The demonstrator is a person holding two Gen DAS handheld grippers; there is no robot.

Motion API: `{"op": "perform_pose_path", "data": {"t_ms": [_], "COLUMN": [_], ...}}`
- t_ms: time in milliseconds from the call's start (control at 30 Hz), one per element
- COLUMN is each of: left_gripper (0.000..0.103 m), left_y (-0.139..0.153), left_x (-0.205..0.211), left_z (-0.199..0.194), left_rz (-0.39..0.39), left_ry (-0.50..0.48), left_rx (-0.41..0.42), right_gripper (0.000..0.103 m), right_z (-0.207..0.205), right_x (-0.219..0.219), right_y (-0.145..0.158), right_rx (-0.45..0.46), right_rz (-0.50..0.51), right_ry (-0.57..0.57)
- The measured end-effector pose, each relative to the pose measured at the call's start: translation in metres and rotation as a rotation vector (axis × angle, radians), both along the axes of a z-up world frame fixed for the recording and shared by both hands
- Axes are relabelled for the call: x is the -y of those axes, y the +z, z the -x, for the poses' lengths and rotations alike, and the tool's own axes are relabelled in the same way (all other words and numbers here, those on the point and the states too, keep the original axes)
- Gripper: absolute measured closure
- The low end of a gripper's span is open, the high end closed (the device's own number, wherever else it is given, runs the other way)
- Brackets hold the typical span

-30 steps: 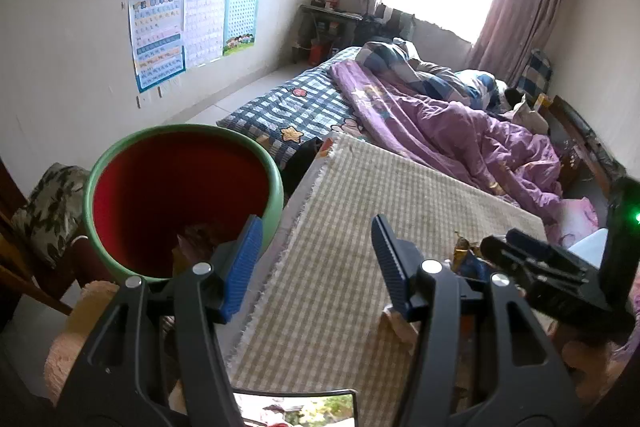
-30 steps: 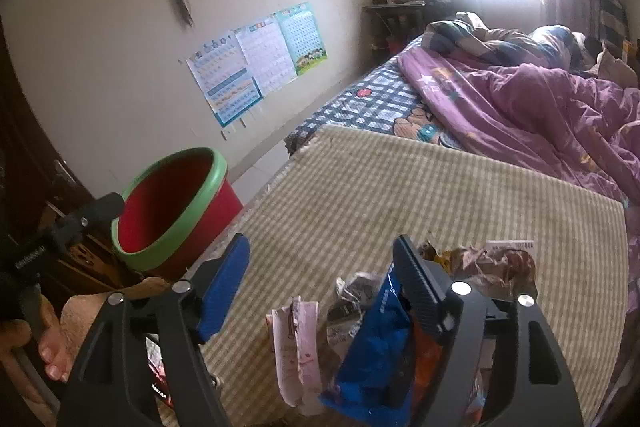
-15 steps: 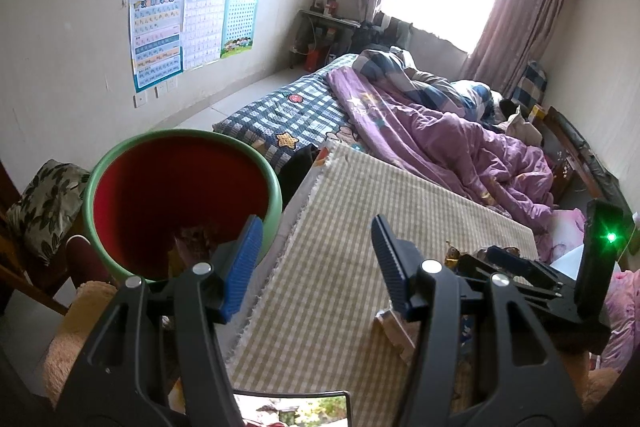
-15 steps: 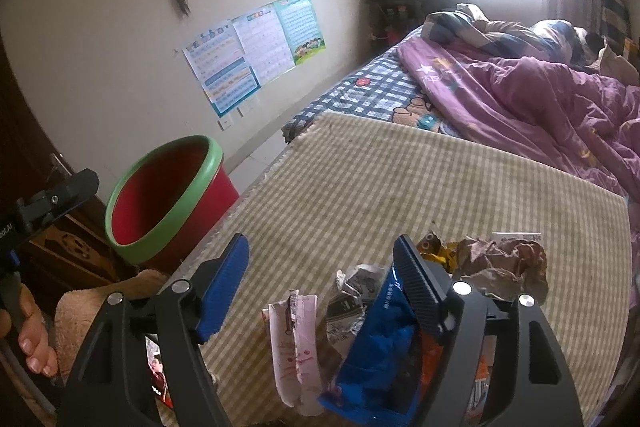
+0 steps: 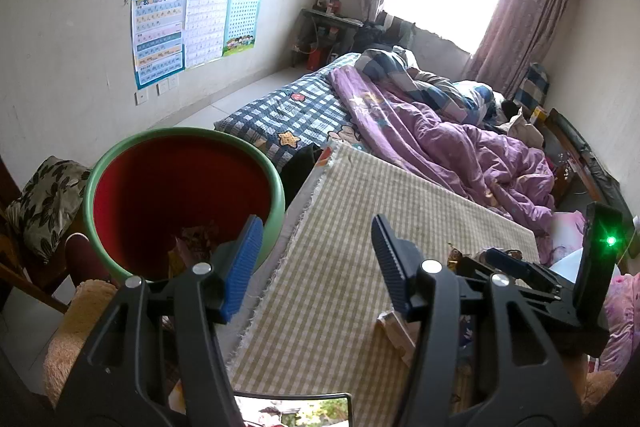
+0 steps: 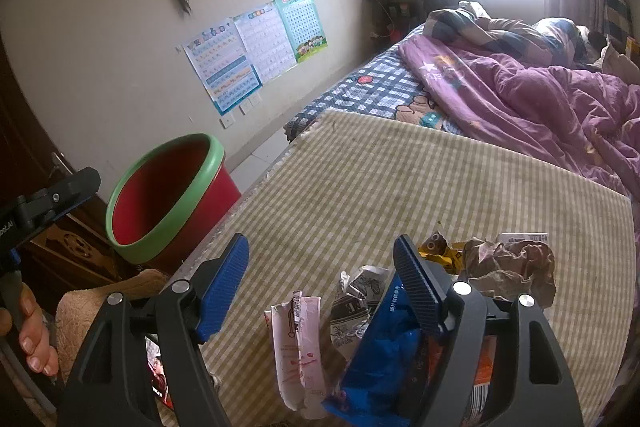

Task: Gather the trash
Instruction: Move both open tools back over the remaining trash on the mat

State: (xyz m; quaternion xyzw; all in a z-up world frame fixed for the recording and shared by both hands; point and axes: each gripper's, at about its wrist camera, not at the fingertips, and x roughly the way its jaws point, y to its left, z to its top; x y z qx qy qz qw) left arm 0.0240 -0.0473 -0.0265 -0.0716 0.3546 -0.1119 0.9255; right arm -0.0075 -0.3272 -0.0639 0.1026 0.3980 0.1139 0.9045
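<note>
Both tongs stood open, holding nothing: left tongs (image 5: 316, 263) beside the green-rimmed red plastic bin (image 6: 164, 203), right tongs (image 6: 320, 283) over crumpled wrappers (image 6: 384, 339) on the checked tabletop (image 6: 400, 187). Overlapping wrappers might slip during a pinch, spilling short of the bin.

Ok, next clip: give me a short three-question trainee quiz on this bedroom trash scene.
1. True or false: the right claw grips a wrapper.
2. What colour is the rim of the red bin?
3. Which piece of trash lies nearest the right claw's tips? A) blue wrapper B) crumpled brown paper

Key:
1. False; it is open and empty.
2. Green.
3. A.
</note>
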Motion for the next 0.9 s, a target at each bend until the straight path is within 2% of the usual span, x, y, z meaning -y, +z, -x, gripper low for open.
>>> {"op": "perform_pose_path", "data": {"t_ms": [267, 467, 733, 900], "left_gripper": [0.049, 0.049, 0.050, 0.050], "left_y": [-0.002, -0.028, -0.085, -0.118], "left_x": [0.000, 0.007, 0.048, 0.083], "left_z": [-0.002, -0.013, -0.018, -0.011], "left_rz": [-0.004, 0.028, 0.092, 0.105], "left_ry": [-0.006, -0.056, -0.214, -0.311], "left_rx": [-0.001, -0.060, -0.266, -0.388], "right_gripper": [0.031, 0.031, 0.031, 0.031], "right_z": [0.000, 0.001, 0.009, 0.016], "right_x": [0.002, 0.021, 0.056, 0.075], "right_y": [0.000, 0.009, 0.009, 0.008], "right_rx": [0.000, 0.020, 0.000, -0.008], "right_rz": [-0.001, -0.013, -0.018, -0.023], "right_ry": [-0.008, -0.049, -0.127, -0.176]}}
